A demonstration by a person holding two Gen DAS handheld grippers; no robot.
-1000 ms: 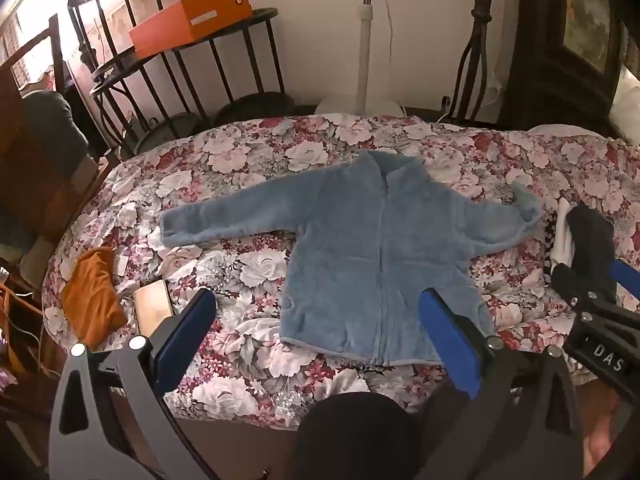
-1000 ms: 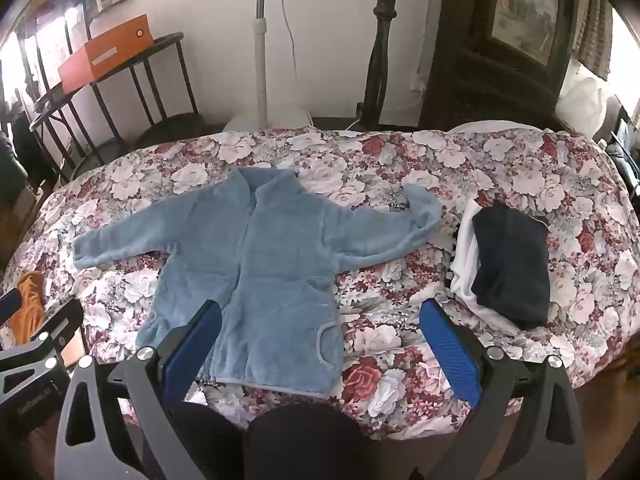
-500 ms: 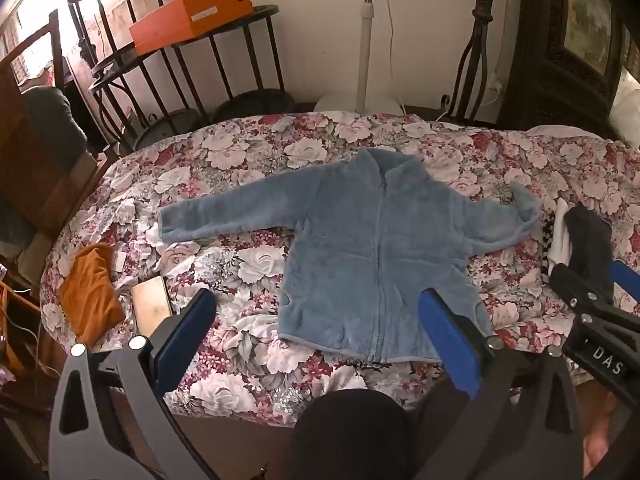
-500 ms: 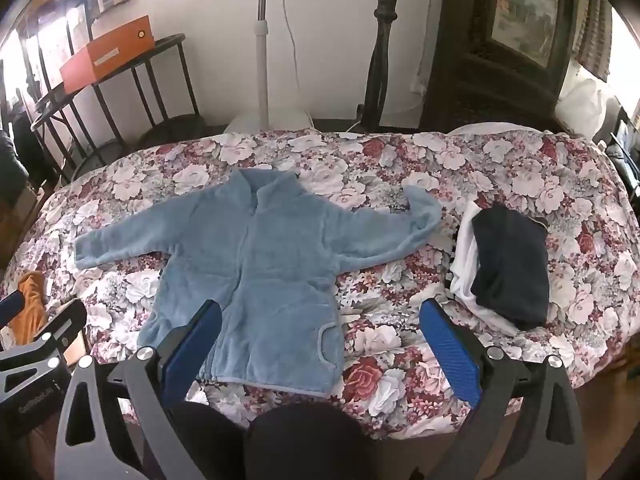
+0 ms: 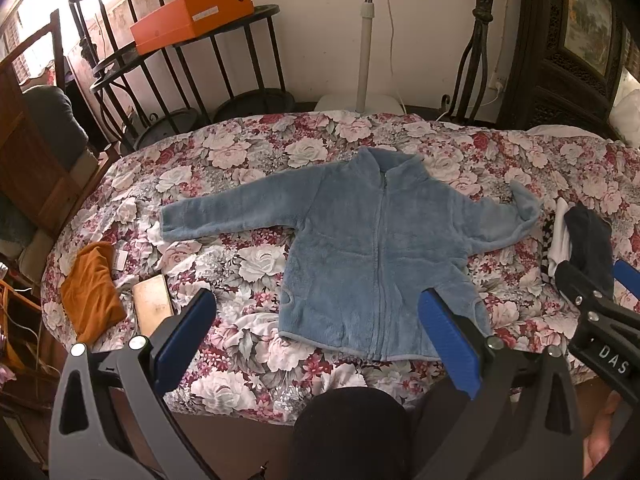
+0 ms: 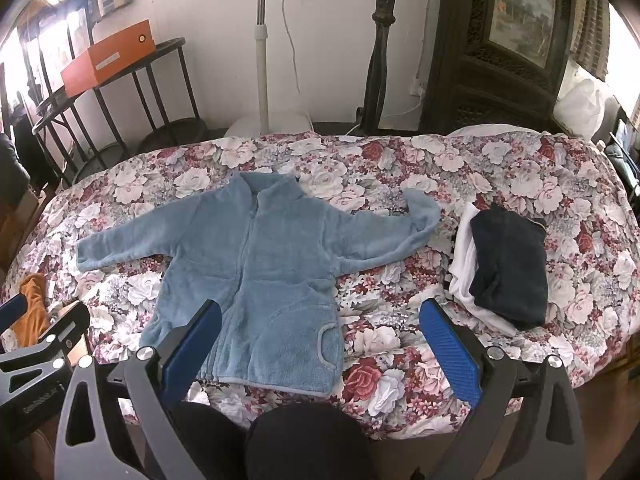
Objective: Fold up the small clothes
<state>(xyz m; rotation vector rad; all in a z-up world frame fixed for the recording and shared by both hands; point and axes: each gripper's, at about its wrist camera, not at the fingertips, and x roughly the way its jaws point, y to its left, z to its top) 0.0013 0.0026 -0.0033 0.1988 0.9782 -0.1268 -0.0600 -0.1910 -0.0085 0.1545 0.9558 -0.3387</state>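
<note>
Both claws — left claw (image 5: 316, 332), right claw (image 6: 320, 336) — hang spread wide, empty; the fleece jacket (image 5: 380, 256) looks soft, light, floppy — I'd pinch a sleeve cuff first.

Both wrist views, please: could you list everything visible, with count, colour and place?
fleece jacket: one, light blue, spread flat mid-bed, zipped, sleeves out
bedspread: one, red-and-white floral, covering the bed
folded clothes: one pile, dark navy on white, right of the jacket
orange cloth: one, folded, at the bed's left edge
flat tan object: one, beside the orange cloth; what it is I cannot tell
box: one, orange, on the black metal shelf behind the bed
lamp pole: one, white, by the wall
bedpost: one, dark, by the wall
cabinet: one, dark carved wood, back right
left gripper: one, blue pads, open, above the near bed edge
right gripper: one, blue pads, open, above the jacket hem
</note>
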